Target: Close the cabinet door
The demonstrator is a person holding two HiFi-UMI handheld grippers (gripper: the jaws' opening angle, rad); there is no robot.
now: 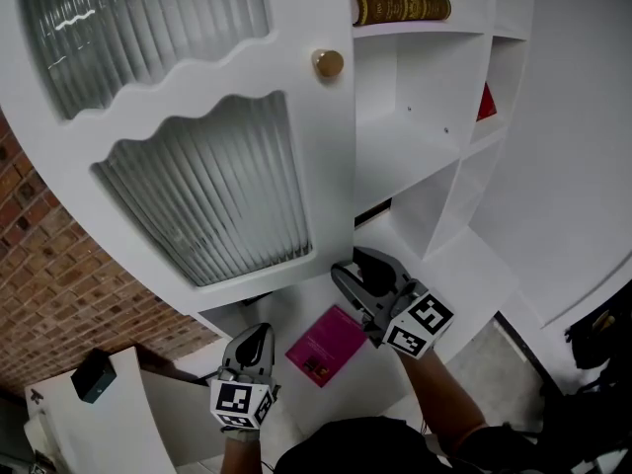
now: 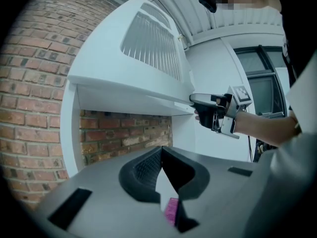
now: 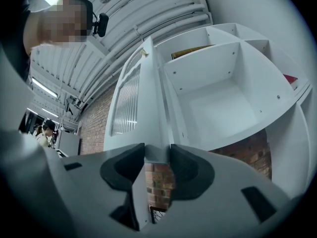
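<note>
The white cabinet door (image 1: 247,166) with ribbed glass panes and a round wooden knob (image 1: 328,63) stands swung out from the cabinet. My right gripper (image 1: 360,270) is at the door's lower free corner. In the right gripper view the door's edge (image 3: 157,133) stands between the jaws of the right gripper (image 3: 157,155), which are spread wide. I see no squeeze on the edge. My left gripper (image 1: 255,344) hangs lower left, away from the door, shut and empty. The left gripper view shows the left gripper (image 2: 159,155) and, beyond it, the door (image 2: 143,48) with the right gripper (image 2: 198,100).
Open white shelves (image 1: 425,97) hold a dark gilt book (image 1: 400,6) and a red book (image 1: 486,102). A magenta book (image 1: 326,346) lies on the white surface below. A brick wall (image 1: 49,255) is at the left. A dark box (image 1: 94,375) rests on a low white unit.
</note>
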